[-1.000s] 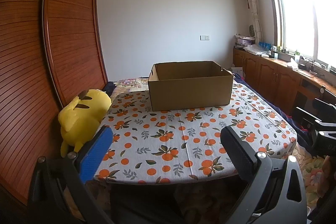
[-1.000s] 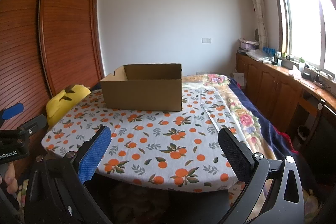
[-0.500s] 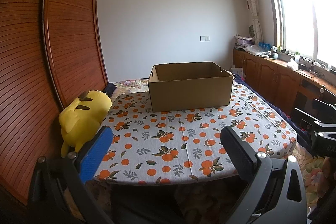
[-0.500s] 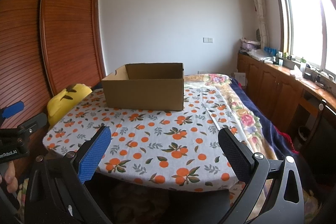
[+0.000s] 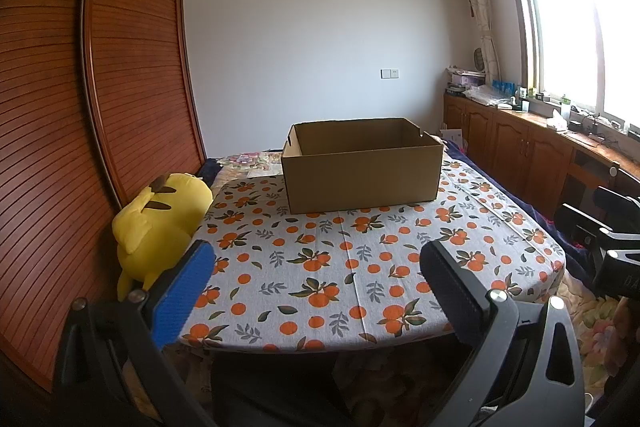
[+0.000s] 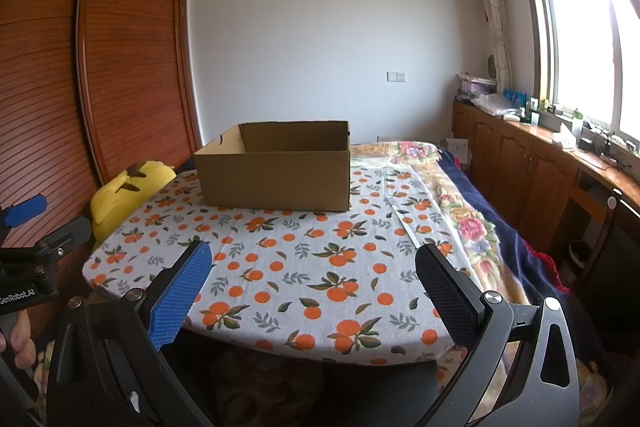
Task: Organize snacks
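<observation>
Orange-printed cloth covers the round table point(image 5: 360, 267), the largest thing in reach and the landmark for all else here; its near edge curves just ahead of both grippers. On the table's far half sits an open cardboard box point(image 5: 362, 169), upright, its top flaps absent or folded away, and what shows of its inside walls looks bare, though its floor is hidden from both views. Against the table's left edge, between it and the slatted wooden wardrobe point(image 5: 80, 107), leans a yellow plush toy point(image 5: 160, 223). Beyond the table's right side a floral bedspread point(image 6: 460, 211) runs toward a row of wooden cabinets point(image 6: 520, 163) under the window. No snacks can be seen anywhere on the table or beside it, so the task's own goods are out of view. The left gripper point(image 5: 316, 291) hangs short of the table's near edge with its blue and black pads spread wide and nothing between them; the right gripper point(image 6: 312, 287) is likewise held short of that edge, jaws wide apart and empty. Judging from this, the work stands at its very start: the box waits as the likely container, and the next move calls for finding the snacks, bringing one gripper to them and closing on a packet.
</observation>
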The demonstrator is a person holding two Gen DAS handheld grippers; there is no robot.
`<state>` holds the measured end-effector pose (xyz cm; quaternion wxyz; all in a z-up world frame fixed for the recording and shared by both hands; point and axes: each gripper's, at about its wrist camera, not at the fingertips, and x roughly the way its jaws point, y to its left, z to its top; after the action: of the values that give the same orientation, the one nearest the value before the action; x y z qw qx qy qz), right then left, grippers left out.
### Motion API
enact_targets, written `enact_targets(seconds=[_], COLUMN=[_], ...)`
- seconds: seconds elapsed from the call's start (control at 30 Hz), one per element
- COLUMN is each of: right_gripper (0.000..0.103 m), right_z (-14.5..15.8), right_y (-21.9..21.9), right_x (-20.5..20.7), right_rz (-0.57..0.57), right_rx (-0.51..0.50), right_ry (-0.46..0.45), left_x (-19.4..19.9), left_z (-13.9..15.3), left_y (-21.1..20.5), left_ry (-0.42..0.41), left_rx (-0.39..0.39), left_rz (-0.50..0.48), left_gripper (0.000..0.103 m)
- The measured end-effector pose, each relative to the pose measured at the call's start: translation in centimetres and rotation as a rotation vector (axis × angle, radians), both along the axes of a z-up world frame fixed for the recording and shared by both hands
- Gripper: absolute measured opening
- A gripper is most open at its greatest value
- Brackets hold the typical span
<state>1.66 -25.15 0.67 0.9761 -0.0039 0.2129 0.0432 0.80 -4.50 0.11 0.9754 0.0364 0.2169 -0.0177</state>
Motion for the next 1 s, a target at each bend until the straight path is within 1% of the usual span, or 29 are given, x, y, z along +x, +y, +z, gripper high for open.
enact_targets(seconds=[1.0], right_gripper=[0.103], right_z=[0.15], right_y=[0.39], right_x=[-0.2], right_rz=[0.002], right_rx=[-0.003], right_ry=[-0.002], left_x=[0.21], left_z=[0.4], left_y=[0.06], left_ry=[-0.005], left_rx=[-0.001], left_rz=[-0.001], left_gripper=[0.103])
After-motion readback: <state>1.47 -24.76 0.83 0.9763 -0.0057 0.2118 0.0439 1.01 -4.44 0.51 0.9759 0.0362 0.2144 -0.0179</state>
